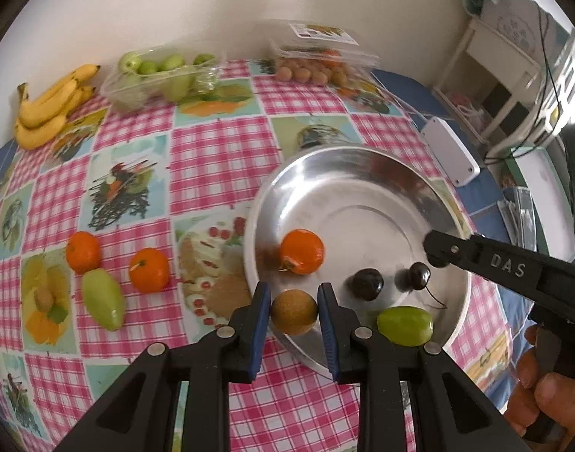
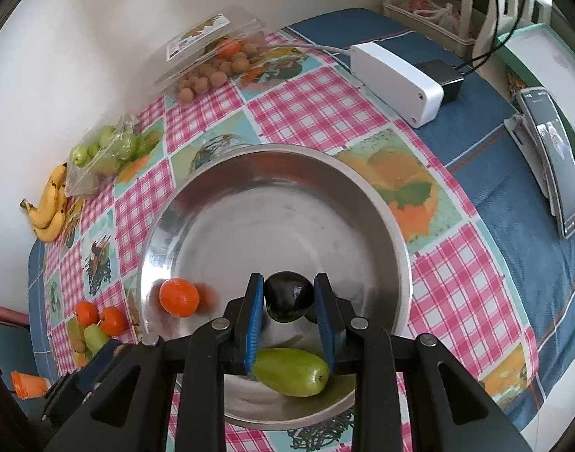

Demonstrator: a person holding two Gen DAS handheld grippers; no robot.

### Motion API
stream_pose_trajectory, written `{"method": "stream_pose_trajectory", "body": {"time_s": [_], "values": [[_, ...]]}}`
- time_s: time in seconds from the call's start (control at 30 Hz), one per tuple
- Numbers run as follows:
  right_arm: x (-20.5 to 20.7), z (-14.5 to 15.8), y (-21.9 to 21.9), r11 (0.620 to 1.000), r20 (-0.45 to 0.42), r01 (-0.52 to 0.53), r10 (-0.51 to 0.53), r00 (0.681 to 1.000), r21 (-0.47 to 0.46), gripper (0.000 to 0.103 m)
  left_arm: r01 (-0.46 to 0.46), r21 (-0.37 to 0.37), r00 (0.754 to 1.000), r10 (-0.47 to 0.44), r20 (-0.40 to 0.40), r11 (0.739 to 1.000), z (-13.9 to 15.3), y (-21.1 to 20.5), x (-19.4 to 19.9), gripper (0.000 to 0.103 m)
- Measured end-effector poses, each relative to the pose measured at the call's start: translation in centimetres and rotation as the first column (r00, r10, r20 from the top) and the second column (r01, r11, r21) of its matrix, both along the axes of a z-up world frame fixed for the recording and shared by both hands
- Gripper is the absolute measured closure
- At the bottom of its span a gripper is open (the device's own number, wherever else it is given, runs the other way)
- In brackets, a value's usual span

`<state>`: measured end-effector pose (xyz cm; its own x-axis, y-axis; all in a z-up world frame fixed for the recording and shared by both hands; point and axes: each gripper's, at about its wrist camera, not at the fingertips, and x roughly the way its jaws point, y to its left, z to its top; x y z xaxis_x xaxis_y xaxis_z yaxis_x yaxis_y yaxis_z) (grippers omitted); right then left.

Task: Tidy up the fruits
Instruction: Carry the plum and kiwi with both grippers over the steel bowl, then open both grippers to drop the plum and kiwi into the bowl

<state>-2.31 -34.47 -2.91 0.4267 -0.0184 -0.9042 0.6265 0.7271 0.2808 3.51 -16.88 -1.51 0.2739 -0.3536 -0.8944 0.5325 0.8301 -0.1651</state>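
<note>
My left gripper (image 1: 293, 310) pinches a small round brown fruit (image 1: 293, 312) between its blue pads, just over the near rim of the metal bowl (image 1: 362, 173). My right gripper (image 2: 289, 301) is closed on a dark cherry (image 2: 289, 295), held above the inside of the same bowl. In the left view a second dark cherry (image 1: 367, 284) lies in the bowl beside the one I hold.

Also in the bowl: one orange mandarin (image 1: 301, 251) toward its left side and a green oblong fruit (image 1: 404, 326) against the near wall.

On the checked tablecloth (image 1: 219, 150) to the left of the bowl lie two more mandarins (image 1: 83, 251), well apart from it, with another green fruit (image 1: 102, 298) just beside them. Along the wall sit a bunch of bananas (image 1: 50, 105), a clear box of green fruit (image 1: 155, 75) and an open clear box of small brown fruit (image 1: 310, 67). A white box (image 2: 396, 83) with a cable rests on the blue cloth past the bowl, and a phone (image 2: 554, 158) stands at the far right.
</note>
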Motion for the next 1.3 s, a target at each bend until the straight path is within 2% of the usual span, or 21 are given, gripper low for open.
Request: {"method": "stream_pose_trajectory", "body": {"time_s": [0.2, 0.37, 0.77, 1.3], "values": [[0.9, -0.7, 0.6, 0.999, 0.022, -0.034, 0.034, 0.999, -0.002, 0.075, 0.009, 0.0, 1.0, -0.009, 0.008, 1.0, -0.8, -0.6, 0.4, 0.076], [1.9, -1.3, 1.0, 0.998, 0.031, -0.057, 0.058, 0.998, -0.023, 0.075, 0.003, 0.006, 1.0, -0.003, -0.015, 1.0, -2.0, -0.8, 0.8, 0.076], [3.3, -3.1, 1.8, 0.995, -0.001, -0.087, 0.087, 0.996, -0.043, 0.075, 0.009, -0.001, 0.998, -0.009, -0.058, 1.0, -3.7, -2.0, 1.1, 0.075], [3.8, -3.8, 1.9, 0.996, -0.019, -0.087, 0.087, 0.996, -0.029, 0.074, -0.009, 0.009, 0.997, 0.009, -0.078, 1.0, -4.6, -2.5, 1.7, 0.075]]}}
